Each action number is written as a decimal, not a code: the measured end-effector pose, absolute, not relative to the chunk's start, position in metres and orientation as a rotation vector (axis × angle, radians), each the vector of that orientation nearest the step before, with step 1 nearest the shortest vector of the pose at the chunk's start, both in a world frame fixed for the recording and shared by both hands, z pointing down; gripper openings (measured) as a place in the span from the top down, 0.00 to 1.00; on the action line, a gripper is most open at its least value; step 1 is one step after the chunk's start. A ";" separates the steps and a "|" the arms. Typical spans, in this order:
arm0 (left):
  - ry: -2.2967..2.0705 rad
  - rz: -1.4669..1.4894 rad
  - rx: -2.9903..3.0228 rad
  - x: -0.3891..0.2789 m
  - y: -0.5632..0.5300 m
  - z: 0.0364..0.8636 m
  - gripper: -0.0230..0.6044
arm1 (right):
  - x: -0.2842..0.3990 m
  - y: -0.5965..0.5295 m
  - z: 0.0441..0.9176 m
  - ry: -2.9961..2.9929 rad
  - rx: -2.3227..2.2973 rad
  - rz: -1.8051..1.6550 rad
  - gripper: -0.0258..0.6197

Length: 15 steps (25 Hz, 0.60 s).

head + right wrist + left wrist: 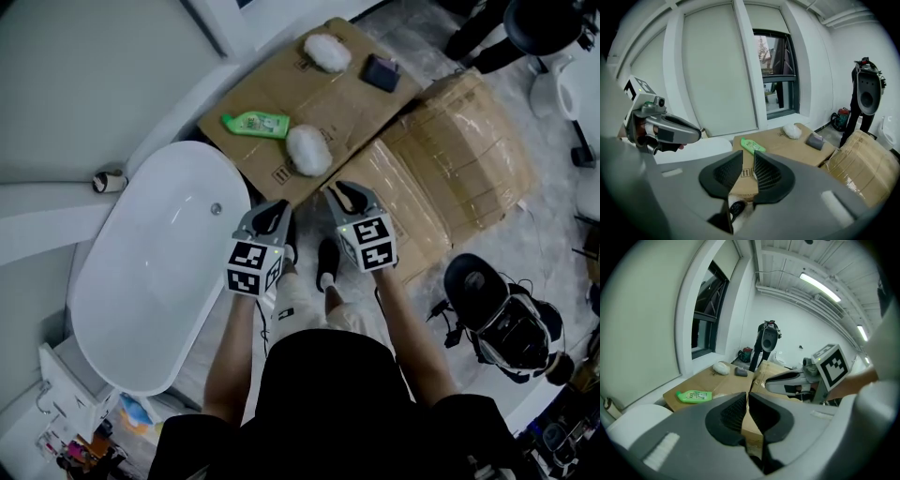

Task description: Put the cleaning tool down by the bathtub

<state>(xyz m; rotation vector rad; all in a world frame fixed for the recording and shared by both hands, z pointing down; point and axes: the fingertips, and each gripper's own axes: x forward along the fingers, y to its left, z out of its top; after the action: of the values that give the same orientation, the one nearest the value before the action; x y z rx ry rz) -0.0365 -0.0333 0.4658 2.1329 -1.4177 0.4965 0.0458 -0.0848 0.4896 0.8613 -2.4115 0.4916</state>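
A white oval bathtub (150, 272) stands at the left. Beside it lies flat cardboard (347, 103) carrying a green bottle (255, 123), two white fluffy pads (327, 52) (308, 150) and a dark grey block (382, 72). My left gripper (272, 217) and right gripper (349, 197) hover side by side above the cardboard's near edge, both shut and holding nothing. The left gripper view shows the bottle (693, 395), the far pad (721, 367), the block (741, 372) and the right gripper (787, 379). In the right gripper view lie the bottle (752, 146), pad (791, 131) and block (815, 140).
A tape-wrapped cardboard box (459, 159) sits to the right of the flat sheet. A black machine with cables (502, 319) rests on the floor at the right. My shoes (328, 262) stand just below the grippers. A tall black device (768, 341) stands behind the cardboard.
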 end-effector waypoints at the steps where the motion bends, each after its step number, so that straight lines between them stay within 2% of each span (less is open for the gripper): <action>1: -1.423 0.488 2.134 -0.035 -0.032 0.462 0.94 | 0.046 -0.082 0.484 -2.415 0.859 0.488 0.83; 15: -1.531 0.365 2.196 -0.023 -0.027 0.395 0.94 | 0.057 -0.066 0.402 -2.530 0.864 0.333 0.91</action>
<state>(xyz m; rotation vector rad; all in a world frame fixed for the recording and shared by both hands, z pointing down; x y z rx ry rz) -0.0232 -0.0268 0.3955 2.1958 -1.5314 0.3652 0.0568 -0.0660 0.4025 0.8641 -2.5302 0.3329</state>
